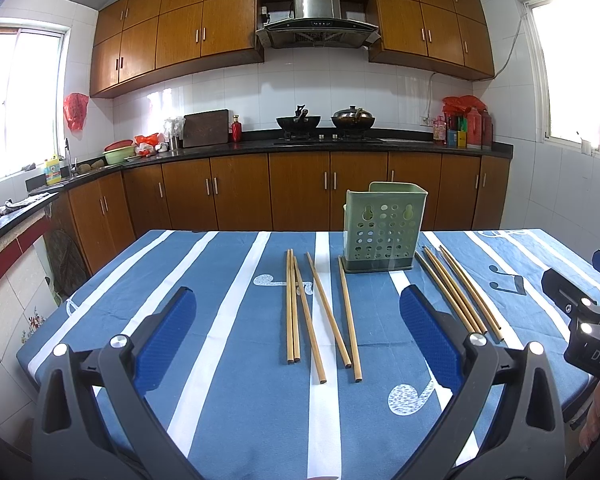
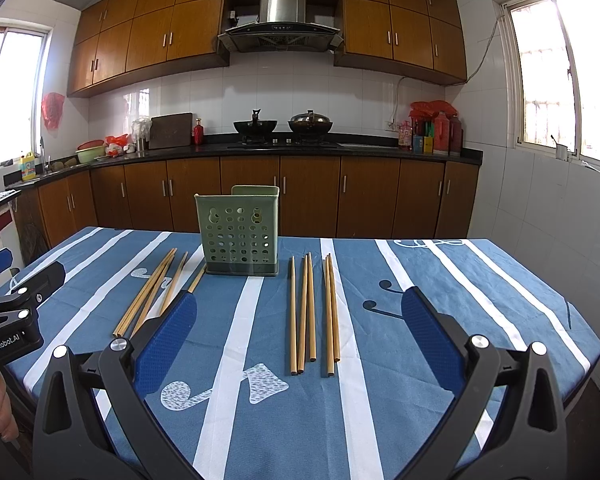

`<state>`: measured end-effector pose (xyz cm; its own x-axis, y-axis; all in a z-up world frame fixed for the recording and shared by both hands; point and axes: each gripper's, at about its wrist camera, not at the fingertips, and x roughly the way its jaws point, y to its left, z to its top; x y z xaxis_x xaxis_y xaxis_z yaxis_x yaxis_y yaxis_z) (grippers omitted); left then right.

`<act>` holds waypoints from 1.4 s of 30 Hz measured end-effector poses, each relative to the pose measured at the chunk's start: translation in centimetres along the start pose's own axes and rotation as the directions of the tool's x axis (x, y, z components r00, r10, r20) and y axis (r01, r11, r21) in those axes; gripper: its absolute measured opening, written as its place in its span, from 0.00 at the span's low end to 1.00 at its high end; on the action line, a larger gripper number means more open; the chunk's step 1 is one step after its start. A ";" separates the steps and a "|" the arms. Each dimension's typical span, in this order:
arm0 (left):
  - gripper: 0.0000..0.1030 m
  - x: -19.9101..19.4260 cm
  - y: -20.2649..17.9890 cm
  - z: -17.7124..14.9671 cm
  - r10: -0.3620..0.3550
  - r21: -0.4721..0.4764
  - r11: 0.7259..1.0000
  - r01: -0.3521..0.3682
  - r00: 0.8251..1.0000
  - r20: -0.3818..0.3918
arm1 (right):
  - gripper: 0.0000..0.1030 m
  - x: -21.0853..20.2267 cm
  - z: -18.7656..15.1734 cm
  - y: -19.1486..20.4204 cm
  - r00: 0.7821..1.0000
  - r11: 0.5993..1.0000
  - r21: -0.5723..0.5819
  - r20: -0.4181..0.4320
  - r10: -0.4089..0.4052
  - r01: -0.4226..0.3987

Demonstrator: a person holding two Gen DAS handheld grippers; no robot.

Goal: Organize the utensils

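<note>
A green perforated utensil holder (image 1: pixel 384 228) (image 2: pixel 240 236) stands upright near the far middle of the table. Several wooden chopsticks (image 1: pixel 320 312) lie loose to its left, and several more chopsticks (image 1: pixel 460 292) lie to its right. In the right wrist view these are the left-hand chopsticks (image 2: pixel 152 292) and the right-hand chopsticks (image 2: pixel 312 312). My left gripper (image 1: pixel 299 292) hovers open above the left group, holding nothing. My right gripper (image 2: pixel 301 294) hovers open above the right group, also holding nothing. Each gripper shows at the edge of the other's view, the right gripper (image 1: pixel 580 268) and the left gripper (image 2: pixel 26 268).
The table wears a blue cloth (image 1: pixel 220 280) with white stripes and music notes. Its edges drop off left, right and far. Behind it run wooden cabinets and a dark counter with two woks (image 2: pixel 284 124). A hand (image 2: pixel 0 412) holds the left gripper's handle.
</note>
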<state>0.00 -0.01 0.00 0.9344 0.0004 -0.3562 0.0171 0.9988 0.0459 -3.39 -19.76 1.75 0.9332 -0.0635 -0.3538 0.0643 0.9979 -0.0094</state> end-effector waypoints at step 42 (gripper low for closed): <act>0.96 0.0 0.0 0.0 -0.001 0.000 1.000 0.001 1.000 -0.004 | 0.98 0.1 -0.3 -0.1 1.000 1.000 0.001 0.000 0.001 -0.001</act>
<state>0.00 0.00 -0.01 0.9331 -0.0005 -0.3596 0.0181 0.9988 0.0455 -3.37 -19.89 1.42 0.9333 -0.0627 -0.3536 0.0639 0.9979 -0.0083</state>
